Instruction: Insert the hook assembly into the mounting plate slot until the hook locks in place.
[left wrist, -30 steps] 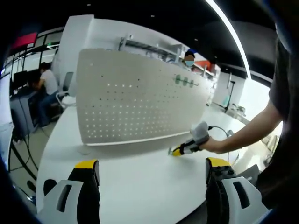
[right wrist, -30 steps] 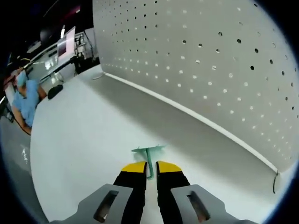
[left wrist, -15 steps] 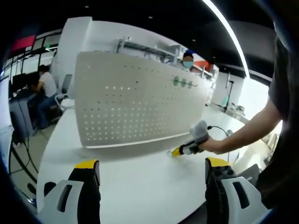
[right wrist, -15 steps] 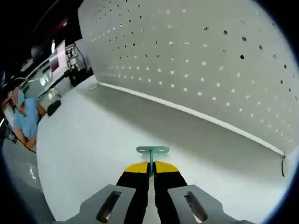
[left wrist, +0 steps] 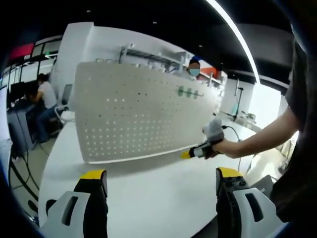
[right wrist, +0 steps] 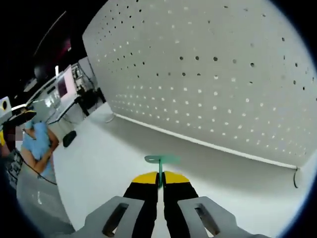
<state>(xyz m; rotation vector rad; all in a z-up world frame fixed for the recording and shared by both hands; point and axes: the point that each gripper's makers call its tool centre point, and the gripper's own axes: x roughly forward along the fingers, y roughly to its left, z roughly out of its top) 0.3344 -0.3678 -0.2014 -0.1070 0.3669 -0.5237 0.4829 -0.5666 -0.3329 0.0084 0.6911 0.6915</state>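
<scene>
My right gripper (right wrist: 159, 179) has its yellow-tipped fingers clenched on a green hook (right wrist: 160, 161), held above the white worktop (right wrist: 109, 173) facing the upright perforated mounting plate (right wrist: 223, 79). My left gripper (left wrist: 157, 184) hangs released near the worktop's front edge, fingers wide apart.

No readable text; green marks on pegboard (left wrist: 143, 116) possibly lettering, too blurred to tell.
</scene>
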